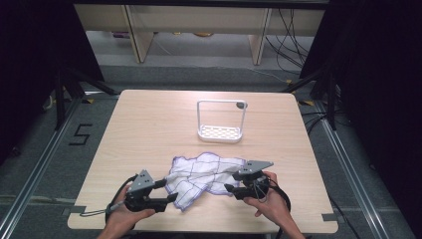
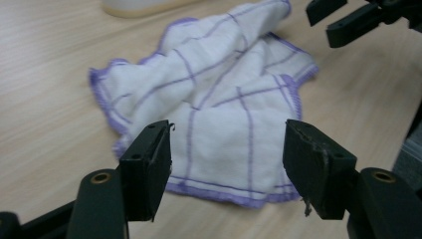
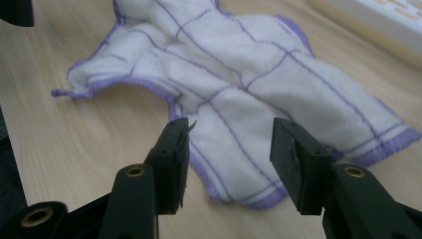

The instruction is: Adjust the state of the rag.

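cloth (image 2: 219, 109): soft white fabric, kinda fluffy weave, purple stitched edging, thin purple grid lines. tabletop (image 1: 149, 124): pale wood-look laminate, smooth, slight sheen. rack (image 1: 220, 122): white plastic, perforated base, smooth. left tool (image 2: 226, 164), right tool (image 3: 228, 159): matt black plastic, scuffed pads, brass-looking rivets.

A white rack (image 1: 220, 132) stands on the wooden table (image 1: 149, 124).

One marking is legible: a black numeral "5" (image 1: 80, 134), taped on the grey floor (image 1: 40, 149) at the left of the frame, beside the light wooden bench (image 1: 149, 114).
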Motion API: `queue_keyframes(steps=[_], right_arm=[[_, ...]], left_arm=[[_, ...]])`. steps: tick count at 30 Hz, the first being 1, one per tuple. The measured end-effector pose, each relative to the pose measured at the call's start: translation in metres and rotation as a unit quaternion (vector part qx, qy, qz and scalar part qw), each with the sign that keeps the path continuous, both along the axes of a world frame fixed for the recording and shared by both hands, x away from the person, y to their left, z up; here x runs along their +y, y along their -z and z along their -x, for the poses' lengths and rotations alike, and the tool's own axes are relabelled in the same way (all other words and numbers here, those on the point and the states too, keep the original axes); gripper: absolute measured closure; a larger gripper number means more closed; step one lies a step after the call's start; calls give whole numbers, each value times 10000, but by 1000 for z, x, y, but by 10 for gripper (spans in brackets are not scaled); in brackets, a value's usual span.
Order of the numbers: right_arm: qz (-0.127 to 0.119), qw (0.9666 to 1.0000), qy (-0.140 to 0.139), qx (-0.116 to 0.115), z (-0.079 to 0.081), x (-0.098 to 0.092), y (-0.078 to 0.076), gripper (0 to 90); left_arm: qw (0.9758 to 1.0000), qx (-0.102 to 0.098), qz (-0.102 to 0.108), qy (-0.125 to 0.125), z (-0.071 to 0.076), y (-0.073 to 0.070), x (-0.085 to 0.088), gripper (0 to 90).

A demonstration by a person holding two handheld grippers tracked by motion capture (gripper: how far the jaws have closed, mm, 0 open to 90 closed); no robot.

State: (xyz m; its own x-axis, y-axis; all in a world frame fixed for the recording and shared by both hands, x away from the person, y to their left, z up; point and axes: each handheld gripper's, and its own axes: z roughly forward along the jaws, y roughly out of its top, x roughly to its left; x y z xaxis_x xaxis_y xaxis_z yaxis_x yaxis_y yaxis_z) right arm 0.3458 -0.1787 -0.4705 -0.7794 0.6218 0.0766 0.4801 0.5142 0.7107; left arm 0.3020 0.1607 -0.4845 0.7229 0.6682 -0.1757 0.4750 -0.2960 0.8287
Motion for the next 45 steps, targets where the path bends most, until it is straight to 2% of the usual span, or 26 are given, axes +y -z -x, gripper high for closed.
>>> queue_keyframes(steps=[4,7,8,10,12,13,14,16,17,18,19,21,24,26,28,29,31,32,33,36,37,38,39,40,43,45], right_arm=[[32,10000,71,32,3,-3,10,525],[151,9997,71,154,2,-2,14,528],[149,9998,32,149,2,0,15,534],[189,9997,-1,182,2,2,18,560],[231,9997,-44,85,1,5,22,595],[324,9994,-47,133,0,7,24,610],[339,9993,-27,132,0,8,27,634],[508,9986,-40,115,-3,8,31,747],[492,9987,-136,32,-5,9,33,804],[558,9982,-197,-40,-5,8,34,853],[611,9979,-218,-71,-5,7,33,869],[664,9975,-215,-131,-4,4,28,876],[534,9983,-99,-194,3,-8,12,877],[327,9987,-89,-380,8,-18,1,877],[265,9991,-73,-318,18,-29,-9,877],[196,9991,-131,-347,23,-33,-11,877],[236,9991,-205,-273,37,-36,-10,877],[319,9988,-188,-316,43,-34,-5,877],[480,9982,-277,-250,48,-33,-1,876],[617,9973,-401,-3,58,-27,9,873],[646,9970,-422,-43,59,-25,13,867],[688,9967,-433,-23,58,-25,15,845],[688,9967,-433,-23,58,-25,15,845],[679,9970,-336,137,56,-27,17,729],[459,9989,-13,28,52,-31,11,556],[176,9991,356,-129,47,-37,0,492]], left_arm=[[9994,98,-180,270,4,10,-19,360],[9987,57,-303,411,4,14,-34,371],[9976,-21,-488,493,3,16,-41,378],[9974,-55,-542,477,2,17,-45,396],[9942,-255,-845,620,-2,21,-51,486],[9942,-290,-843,604,-2,22,-53,555],[9924,-396,-972,643,-4,23,-52,616],[9922,-463,-938,682,-5,21,-52,730],[9907,-497,-1022,746,-6,20,-50,779],[9913,-528,-974,709,-5,19,-49,810],[9906,-538,-1008,746,-6,17,-46,837],[9919,-525,-907,721,-7,14,-39,858],[9922,-530,-872,716,-4,9,-25,867],[9921,-525,-863,740,-1,6,-15,868],[9922,-479,-839,790,6,7,-9,869],[9940,-406,-626,803,11,10,-11,869],[9915,-357,-758,997,20,14,-14,868],[9883,-393,-922,1152,24,16,-17,867],[9875,-355,-924,1228,28,19,-22,867],[9814,-336,-1159,1494,32,24,-29,861],[9813,-330,-1158,1499,32,25,-30,860],[9851,-177,-943,1430,32,25,-29,855],[9851,-177,-943,1430,32,25,-29,774],[9869,-130,-895,1332,31,24,-27,774],[9914,-1,-523,1197,24,16,-17,637],[9943,-28,-132,1055,17,7,-11,607]])
